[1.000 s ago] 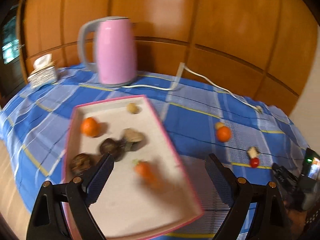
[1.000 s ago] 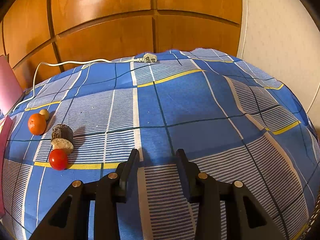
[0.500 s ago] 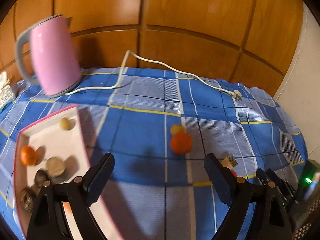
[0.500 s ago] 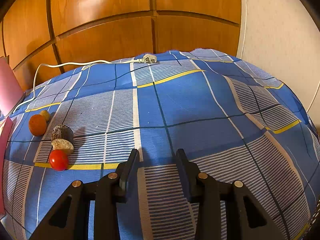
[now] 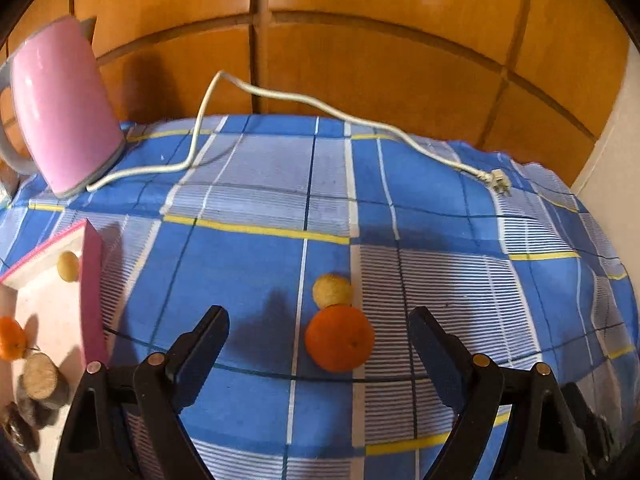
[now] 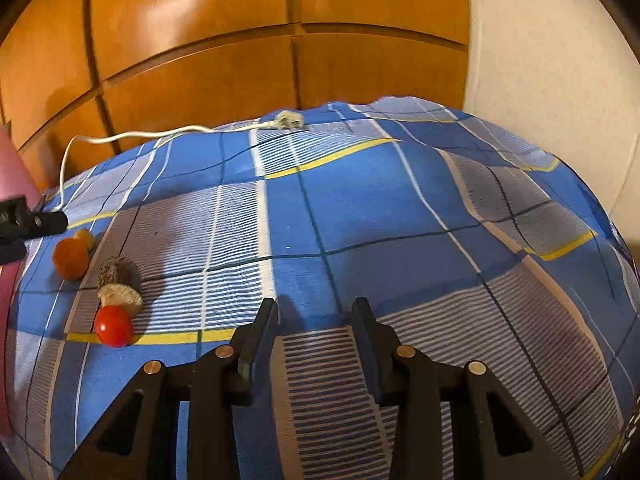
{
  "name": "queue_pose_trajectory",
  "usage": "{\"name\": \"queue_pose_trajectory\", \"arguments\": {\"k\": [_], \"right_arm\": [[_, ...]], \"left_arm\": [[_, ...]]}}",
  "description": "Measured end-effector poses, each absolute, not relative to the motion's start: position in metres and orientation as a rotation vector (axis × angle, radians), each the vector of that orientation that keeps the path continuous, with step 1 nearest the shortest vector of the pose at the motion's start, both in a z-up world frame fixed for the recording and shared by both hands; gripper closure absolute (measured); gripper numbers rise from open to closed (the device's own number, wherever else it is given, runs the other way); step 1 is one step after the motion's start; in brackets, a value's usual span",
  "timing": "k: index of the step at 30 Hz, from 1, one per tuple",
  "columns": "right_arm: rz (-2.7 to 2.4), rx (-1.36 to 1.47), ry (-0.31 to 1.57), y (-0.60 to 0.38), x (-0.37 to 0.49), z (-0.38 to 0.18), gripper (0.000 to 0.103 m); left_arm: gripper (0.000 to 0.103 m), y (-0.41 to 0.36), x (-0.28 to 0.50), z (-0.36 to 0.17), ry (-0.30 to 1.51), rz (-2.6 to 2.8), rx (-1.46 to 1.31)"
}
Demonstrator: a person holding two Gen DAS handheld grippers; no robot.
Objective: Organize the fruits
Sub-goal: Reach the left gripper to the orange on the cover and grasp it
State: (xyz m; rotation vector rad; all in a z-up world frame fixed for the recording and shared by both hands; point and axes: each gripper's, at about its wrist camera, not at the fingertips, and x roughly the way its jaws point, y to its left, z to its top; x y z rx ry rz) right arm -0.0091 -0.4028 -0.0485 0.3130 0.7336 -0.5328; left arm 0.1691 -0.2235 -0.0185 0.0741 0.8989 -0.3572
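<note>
My left gripper (image 5: 319,315) hangs open over the blue checked cloth. An orange (image 5: 339,338) lies between its spread fingers, touching neither, and a small yellow fruit (image 5: 332,290) sits just behind it. At the left edge is the pink-rimmed tray (image 5: 92,300), which holds another small yellow fruit (image 5: 67,266), an orange (image 5: 10,344) and brown cut fruits (image 5: 40,376). My right gripper (image 6: 316,308) stands open by a narrow gap with nothing in it. To its left lie a red tomato (image 6: 113,326), a brown cut fruit (image 6: 118,284) and the same orange (image 6: 71,258).
A pink kettle (image 5: 60,112) stands at the back left. Its white cord (image 5: 280,96) runs across the cloth to a plug (image 5: 498,180). A wooden panel wall (image 5: 360,40) closes the back. A white wall (image 6: 552,60) is on the right.
My left gripper has swung right, from above the tray to around the orange on the cloth, and lower. Its finger now shows at the right wrist view's left edge. The right gripper kept still.
</note>
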Motion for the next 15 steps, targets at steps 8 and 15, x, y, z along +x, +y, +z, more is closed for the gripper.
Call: {"name": "queue_pose_trajectory", "arguments": {"k": [8, 15], "right_arm": [[-0.569, 0.302, 0.742, -0.403, -0.008, -0.049, 0.064], [-0.577, 0.285, 0.748, -0.401, -0.007, -0.050, 0.064]], "left_arm": [[0.045, -0.226, 0.169, -0.041, 0.935, -0.384, 0.056], [0.064, -0.237, 0.159, -0.040, 0.901, -0.427, 0.108]]}}
